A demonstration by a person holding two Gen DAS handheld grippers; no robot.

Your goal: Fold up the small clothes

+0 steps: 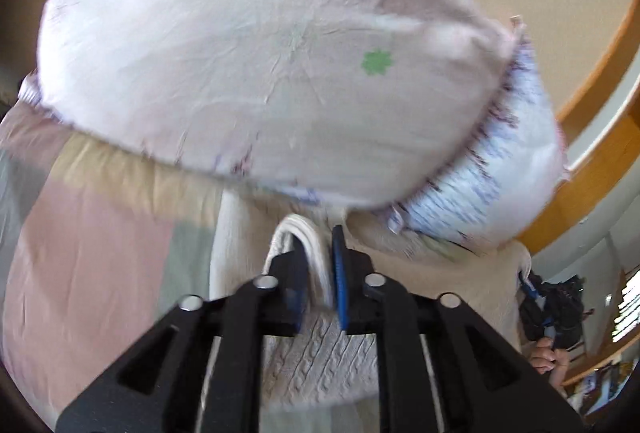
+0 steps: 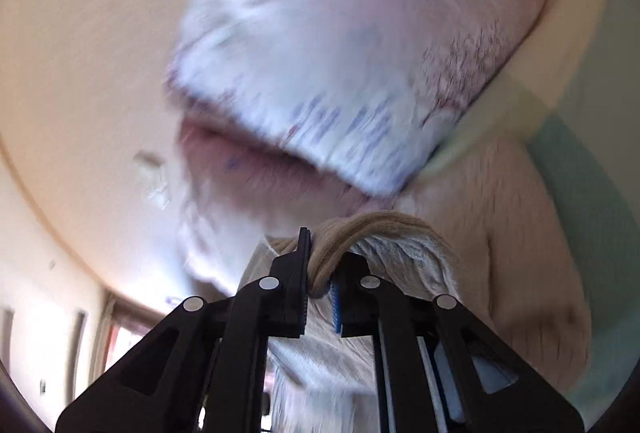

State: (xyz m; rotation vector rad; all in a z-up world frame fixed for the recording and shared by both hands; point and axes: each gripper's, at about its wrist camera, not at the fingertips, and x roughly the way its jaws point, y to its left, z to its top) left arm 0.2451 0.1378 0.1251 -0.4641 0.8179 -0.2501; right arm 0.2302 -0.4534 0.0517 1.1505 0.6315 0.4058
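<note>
A cream and beige cable-knit sweater point(image 1: 320, 365) hangs lifted between both grippers. My left gripper point(image 1: 320, 273) is shut on a white knit edge of it. My right gripper point(image 2: 320, 273) is shut on a bunched beige fold of the sweater point(image 2: 372, 237), whose beige body point(image 2: 520, 233) hangs to the right. In the left wrist view the right gripper and the hand holding it point(image 1: 548, 313) show at the far right, beside the sweater's edge. Both views are blurred by motion.
A large pink pillow point(image 1: 248, 45) with small flower prints and a blue-striped side point(image 1: 492, 169) lies ahead, also in the right wrist view point(image 2: 360, 33). A pastel patchwork bedcover point(image 1: 100, 233) lies below. A wooden bed frame point(image 1: 592, 137) runs along the right.
</note>
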